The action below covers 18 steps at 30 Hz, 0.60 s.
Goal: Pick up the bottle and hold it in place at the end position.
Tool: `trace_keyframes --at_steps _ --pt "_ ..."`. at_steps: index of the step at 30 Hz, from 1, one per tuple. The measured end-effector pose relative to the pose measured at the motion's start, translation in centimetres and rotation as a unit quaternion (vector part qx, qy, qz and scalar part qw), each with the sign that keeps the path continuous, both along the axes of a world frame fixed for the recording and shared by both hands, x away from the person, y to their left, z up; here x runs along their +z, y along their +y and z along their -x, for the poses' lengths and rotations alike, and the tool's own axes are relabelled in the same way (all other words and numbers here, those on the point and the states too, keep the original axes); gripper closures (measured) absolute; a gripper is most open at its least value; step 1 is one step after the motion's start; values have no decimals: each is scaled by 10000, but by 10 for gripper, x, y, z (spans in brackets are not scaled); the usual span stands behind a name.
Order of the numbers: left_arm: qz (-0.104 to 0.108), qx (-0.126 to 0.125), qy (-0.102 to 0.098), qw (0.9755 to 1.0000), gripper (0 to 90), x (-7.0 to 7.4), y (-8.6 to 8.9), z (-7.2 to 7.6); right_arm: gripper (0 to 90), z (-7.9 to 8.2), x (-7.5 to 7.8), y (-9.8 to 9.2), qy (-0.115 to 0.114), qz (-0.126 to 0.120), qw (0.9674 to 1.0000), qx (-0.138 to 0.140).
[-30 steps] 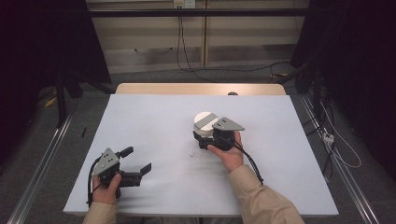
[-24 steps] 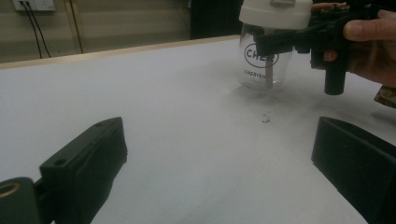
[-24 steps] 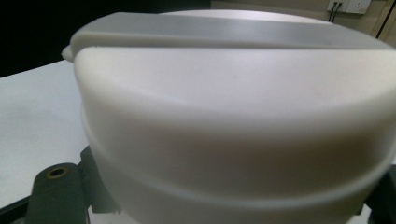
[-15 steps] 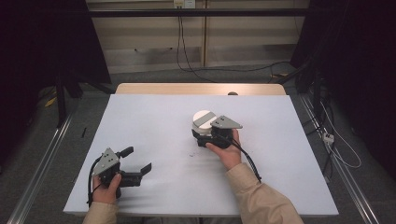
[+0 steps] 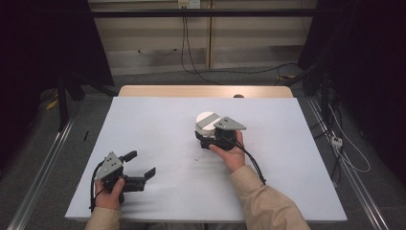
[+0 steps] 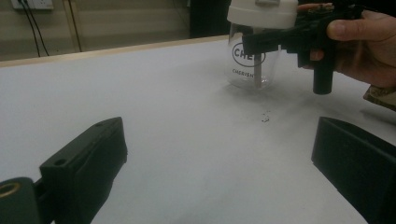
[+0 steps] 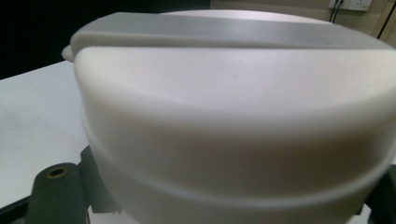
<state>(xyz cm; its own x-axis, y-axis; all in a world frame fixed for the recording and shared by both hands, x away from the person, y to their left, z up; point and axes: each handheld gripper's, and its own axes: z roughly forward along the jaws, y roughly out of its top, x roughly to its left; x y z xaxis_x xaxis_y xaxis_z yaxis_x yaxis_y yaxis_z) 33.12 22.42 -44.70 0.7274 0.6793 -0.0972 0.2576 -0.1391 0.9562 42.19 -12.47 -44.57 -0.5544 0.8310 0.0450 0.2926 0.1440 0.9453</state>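
The high view looks forward and down from above the person's side, far enough off to take in the whole white worktop (image 5: pixel 158 124), with the jar (image 5: pixel 207 122) near its middle. The left gripper view sits low over the worktop (image 6: pixel 177 121), looks level across it between its own two jaws, and shares with the high view the jar (image 6: pixel 254 46) and the right gripper (image 6: pixel 299 37) beside it. The right gripper view is pressed close to the jar's white lid (image 7: pixel 233 107), with a strip of worktop (image 7: pixel 32 121) at its left.
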Motion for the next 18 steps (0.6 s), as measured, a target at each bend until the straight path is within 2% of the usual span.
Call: trace_keyframes --at_steps 8,18 --pt "-17 2 14 10000 30 0 0 0 185 -4 0 2 -8 -19 10000 -6" --pt "-13 -10 22 10000 30 -1 0 -1 185 -5 -5 2 27 77 10000 24"
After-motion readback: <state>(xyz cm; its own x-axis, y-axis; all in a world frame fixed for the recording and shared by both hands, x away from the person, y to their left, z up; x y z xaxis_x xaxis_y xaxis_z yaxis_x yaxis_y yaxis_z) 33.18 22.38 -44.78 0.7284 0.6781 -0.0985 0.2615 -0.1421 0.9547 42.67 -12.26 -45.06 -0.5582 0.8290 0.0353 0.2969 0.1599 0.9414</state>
